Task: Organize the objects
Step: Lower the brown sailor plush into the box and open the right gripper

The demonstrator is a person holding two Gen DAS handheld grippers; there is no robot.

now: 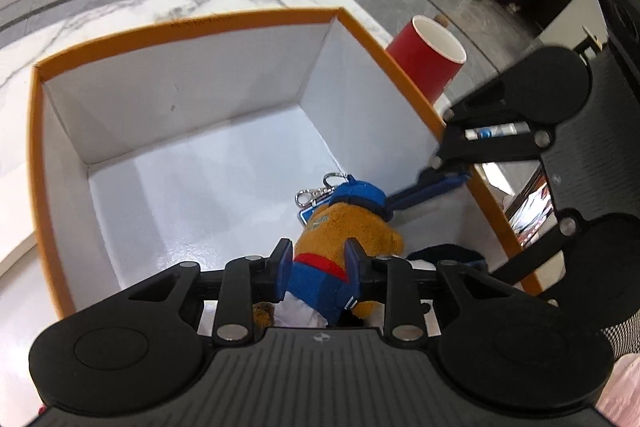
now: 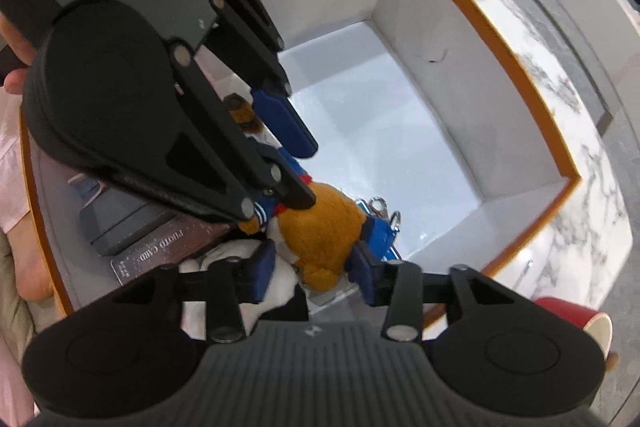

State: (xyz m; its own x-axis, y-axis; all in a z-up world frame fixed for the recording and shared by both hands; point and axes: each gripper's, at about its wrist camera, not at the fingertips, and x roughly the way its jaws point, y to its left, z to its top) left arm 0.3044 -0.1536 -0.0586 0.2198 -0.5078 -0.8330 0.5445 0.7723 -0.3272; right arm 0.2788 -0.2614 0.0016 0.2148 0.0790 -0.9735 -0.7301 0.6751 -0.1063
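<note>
The plush toy [image 1: 344,227] lay on the floor of the orange-rimmed box [image 1: 200,23], in the corner nearest me, and both grippers had it between their fingers. Its long axis ran straight away from the left gripper [image 1: 318,263]: blue-clothed lower body between that gripper's fingers, blue cap and metal clip [image 1: 316,193] at the far end. From what I could see, the left gripper's blue pads pressed on the toy's clothed waist, jaws nearly closed. The right gripper [image 2: 310,269] came at it from the side, almost straight down, jaws partly open around the brown head; its pads seemed to touch the fur on both sides, so I judged it was gripping too, though less firmly.

The toy sat directly under both grippers, crosswise to the right one. Beside it, on my side of the right gripper, were a white soft thing [image 2: 240,255], a dark card [image 2: 160,247] and a small dark case [image 2: 116,223]. A red cup [image 1: 428,59] stood outside the box, beyond the right gripper.
</note>
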